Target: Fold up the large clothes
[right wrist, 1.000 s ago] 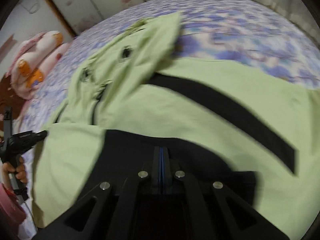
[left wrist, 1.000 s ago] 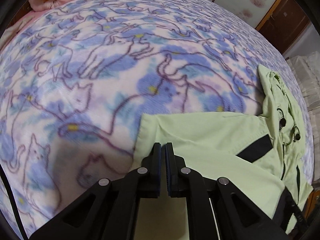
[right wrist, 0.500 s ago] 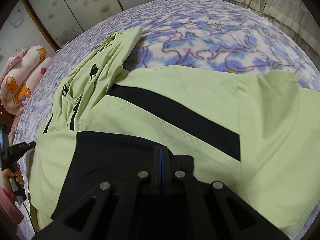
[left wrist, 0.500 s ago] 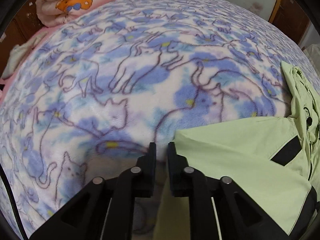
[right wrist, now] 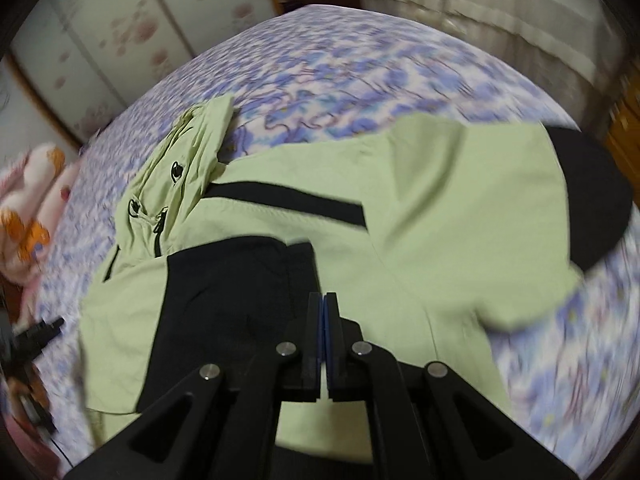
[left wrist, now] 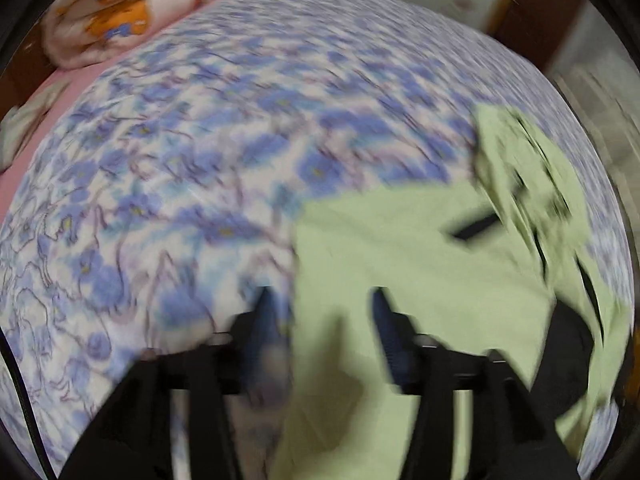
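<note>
I am working across the bed, whose cat-print blanket [left wrist: 168, 184] is carrying everything. Starting at the left: my left gripper [left wrist: 320, 320] is opening now, its fingers spreading wide with nothing pinched between them; a second ago they were nearly closed at the near left corner of the green jacket [right wrist: 400, 208]. That corner is now lying loose on the blanket below the fingers, so I judge the left sleeve fold is laid and released. The folded black-cuffed sleeve [right wrist: 232, 300] is lying across the jacket's body, the hood [right wrist: 188, 160] pointing toward the far edge of the bed. Further right, my right gripper [right wrist: 323, 320] is shut, pads together, holding nothing, and it has drawn back from the cloth it was low over a second ago. The right sleeve [right wrist: 560, 208] is lying folded in, its black end toward the right edge of the bed. I am reading no brand, label or writing anywhere; the left view is too blurred anyway.
</note>
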